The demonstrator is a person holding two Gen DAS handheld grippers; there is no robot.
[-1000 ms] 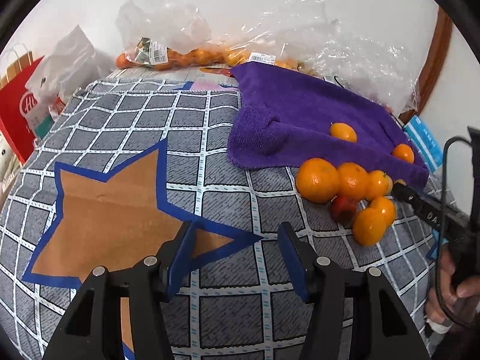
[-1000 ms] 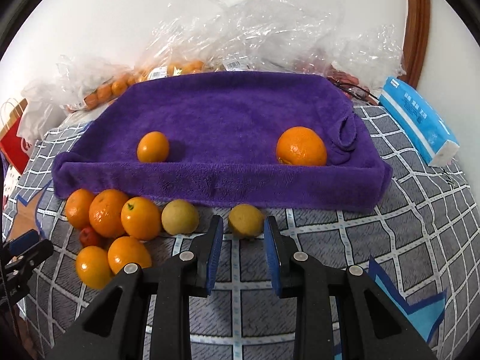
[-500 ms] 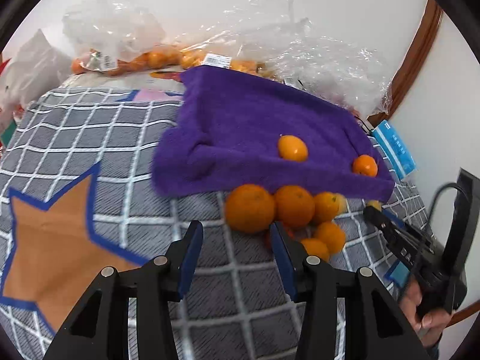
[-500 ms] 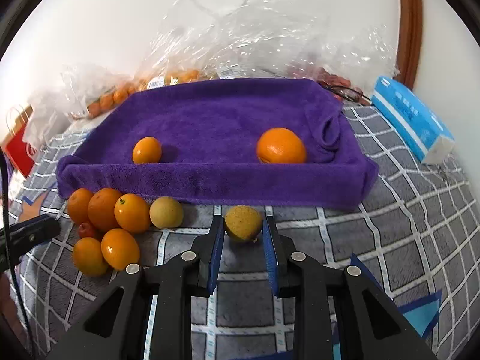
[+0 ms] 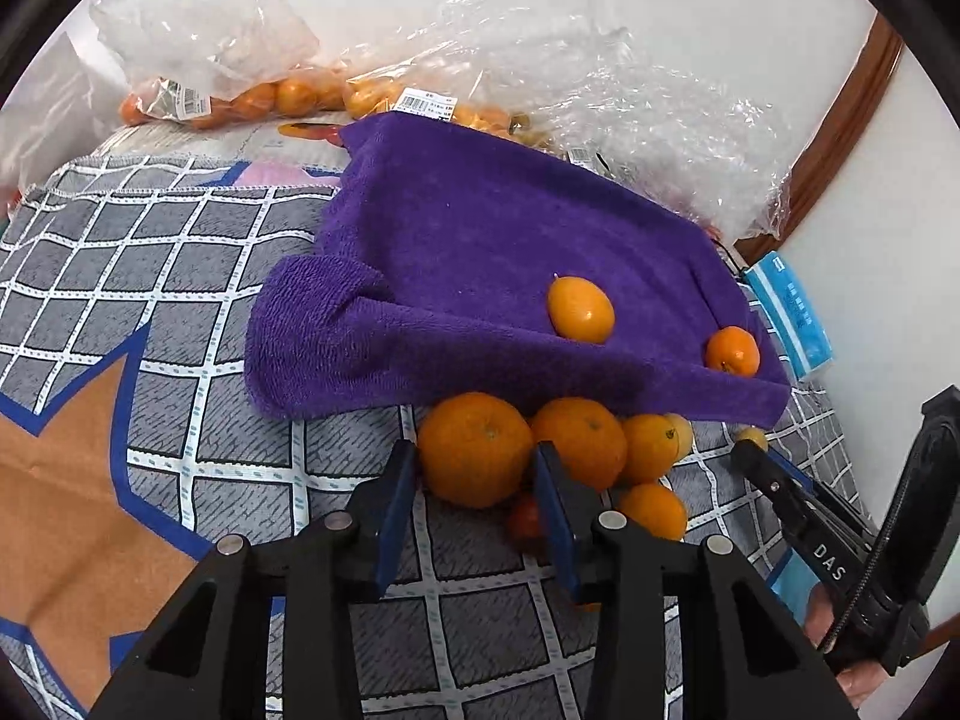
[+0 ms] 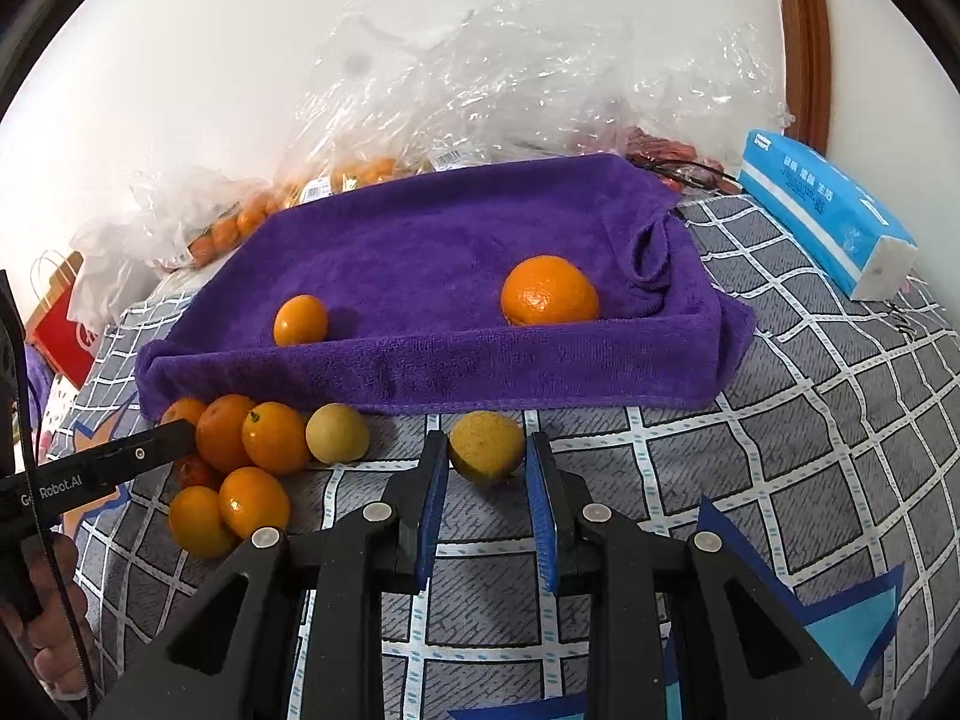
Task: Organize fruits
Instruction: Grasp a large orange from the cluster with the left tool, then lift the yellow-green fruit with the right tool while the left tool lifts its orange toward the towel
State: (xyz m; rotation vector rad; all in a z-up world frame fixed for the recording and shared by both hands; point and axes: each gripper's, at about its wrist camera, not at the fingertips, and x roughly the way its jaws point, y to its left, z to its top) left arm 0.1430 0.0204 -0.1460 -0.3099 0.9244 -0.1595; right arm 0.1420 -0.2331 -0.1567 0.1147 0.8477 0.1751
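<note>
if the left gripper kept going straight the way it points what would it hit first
Most likely the big orange in front of the purple towel. It already sits between the closing fingertips of the left gripper, though how near is hard to judge.

Bright, even room light through both my fisheye lenses

Soft shadows sit under the fruit; glare glints on the plastic bags (image 5: 630, 120); edges bend and darken to black corners, with slight blur at the left rim.

"DAS" marks the right hand-held gripper (image 5: 747, 450); "Robot.AI" the left hand-held gripper (image 6: 174, 438).
</note>
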